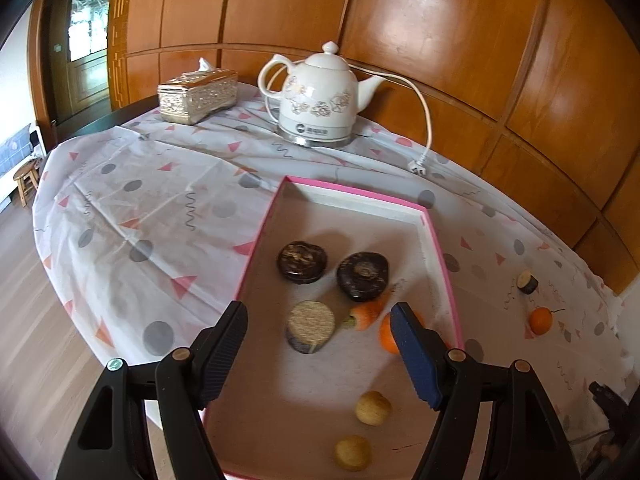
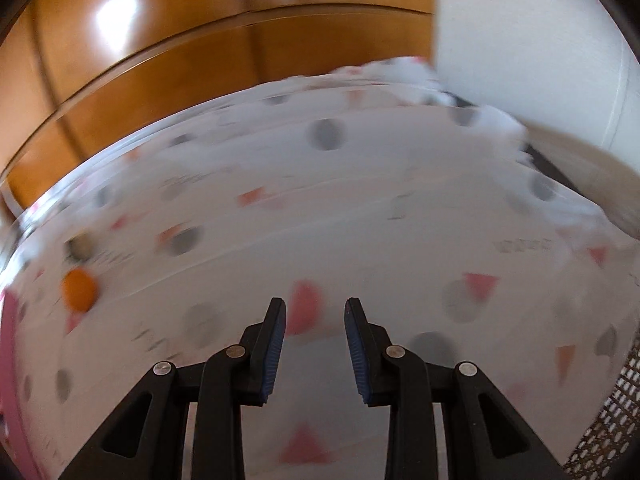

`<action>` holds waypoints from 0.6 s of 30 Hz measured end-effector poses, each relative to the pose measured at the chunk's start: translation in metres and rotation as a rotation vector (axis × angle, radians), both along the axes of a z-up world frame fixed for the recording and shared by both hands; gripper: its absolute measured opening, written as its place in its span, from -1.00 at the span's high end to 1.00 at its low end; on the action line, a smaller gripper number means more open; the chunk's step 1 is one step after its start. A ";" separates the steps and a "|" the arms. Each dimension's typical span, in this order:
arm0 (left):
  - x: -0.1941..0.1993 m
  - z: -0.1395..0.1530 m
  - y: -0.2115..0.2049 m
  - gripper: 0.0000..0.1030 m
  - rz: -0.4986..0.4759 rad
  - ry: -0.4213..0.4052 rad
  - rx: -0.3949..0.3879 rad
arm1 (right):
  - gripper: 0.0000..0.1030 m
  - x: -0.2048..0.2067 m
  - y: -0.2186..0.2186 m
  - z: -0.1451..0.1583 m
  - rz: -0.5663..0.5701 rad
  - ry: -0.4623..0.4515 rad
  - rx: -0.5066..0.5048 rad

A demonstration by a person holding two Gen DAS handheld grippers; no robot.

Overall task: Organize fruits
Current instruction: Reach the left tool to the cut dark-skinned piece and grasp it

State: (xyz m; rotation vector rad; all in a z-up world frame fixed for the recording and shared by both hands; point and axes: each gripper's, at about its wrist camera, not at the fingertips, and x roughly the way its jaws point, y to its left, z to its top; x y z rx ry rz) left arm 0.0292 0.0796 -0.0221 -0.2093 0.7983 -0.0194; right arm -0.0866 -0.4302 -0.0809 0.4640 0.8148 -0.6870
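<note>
A pink-rimmed shallow box (image 1: 436,248) lies on the patterned tablecloth. Inside it are two dark brown round fruits (image 1: 302,262) (image 1: 363,276), a tan-topped round slice (image 1: 311,326), a small carrot (image 1: 366,314), two yellowish balls (image 1: 373,408) (image 1: 353,453) and an orange (image 1: 386,338) partly hidden by a finger. My left gripper (image 1: 319,309) hovers open over the box, holding nothing. Outside the box, on the cloth to its right, sit a loose orange (image 1: 541,320) (image 2: 79,290) and a small dark slice (image 1: 527,282). In the blurred right wrist view, my right gripper (image 2: 315,304) stands narrowly open and empty over bare cloth.
A white teapot-shaped kettle (image 1: 320,100) with its cord and plug (image 1: 418,166), and a gold tissue box (image 1: 198,94), stand at the table's far side against wood panelling. A mesh basket (image 2: 616,420) shows at the right wrist view's lower right. The table edge drops to the floor on the left.
</note>
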 end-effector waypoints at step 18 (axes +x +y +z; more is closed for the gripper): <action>0.043 0.013 -0.117 -0.44 -0.321 0.014 0.008 | -0.19 -0.013 -0.036 -0.019 -0.161 0.031 -0.067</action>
